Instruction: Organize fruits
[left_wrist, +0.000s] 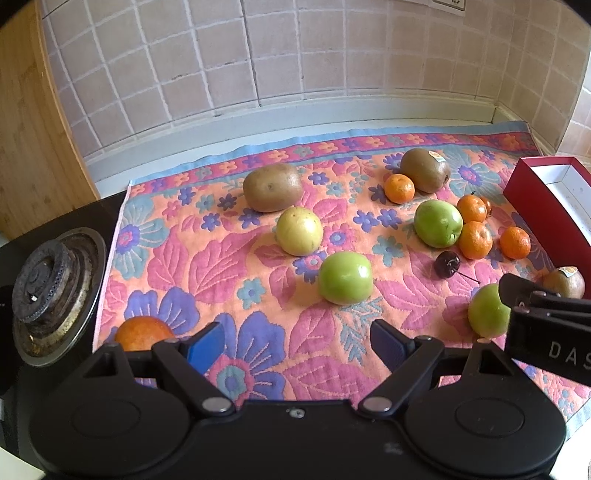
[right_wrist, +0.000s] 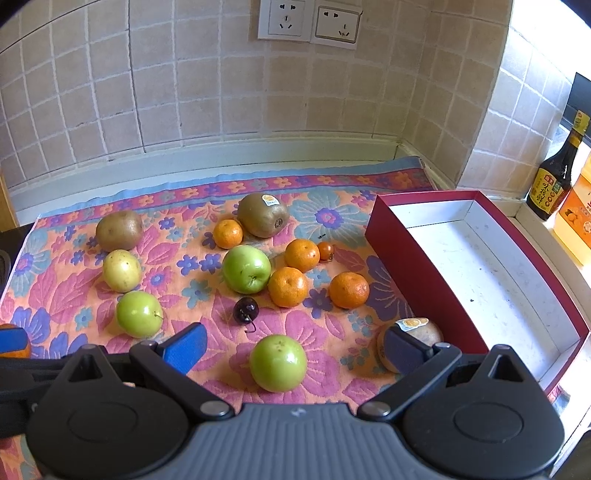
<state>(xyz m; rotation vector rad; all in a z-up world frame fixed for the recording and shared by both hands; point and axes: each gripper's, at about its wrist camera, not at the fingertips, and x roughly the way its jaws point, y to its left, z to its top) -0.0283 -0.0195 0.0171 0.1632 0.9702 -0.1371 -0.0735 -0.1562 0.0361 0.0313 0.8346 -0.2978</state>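
Note:
Fruit lies scattered on a floral cloth (right_wrist: 317, 218): green apples (right_wrist: 277, 363) (right_wrist: 246, 269) (right_wrist: 139, 314), several mandarins (right_wrist: 348, 290), kiwis (right_wrist: 262, 215) (right_wrist: 119, 230), a yellow fruit (right_wrist: 122, 270), a dark cherry (right_wrist: 245, 310) and a tiny tomato (right_wrist: 325, 250). My right gripper (right_wrist: 293, 349) is open just above the cloth, with the nearest green apple between its fingers and untouched; a stickered kiwi (right_wrist: 424, 332) sits behind its right finger. My left gripper (left_wrist: 299, 341) is open over bare cloth, an orange (left_wrist: 142, 336) beside its left finger. A red box (right_wrist: 476, 280) with a white inside stands empty at the right.
A gas burner (left_wrist: 55, 291) on a black hob borders the cloth at the left. Tiled walls close the back and right corner, with sockets (right_wrist: 308, 26) above. A dark sauce bottle (right_wrist: 556, 177) and an orange-labelled bottle (right_wrist: 576, 221) stand on the right ledge. A wooden panel (left_wrist: 26, 147) rises at far left.

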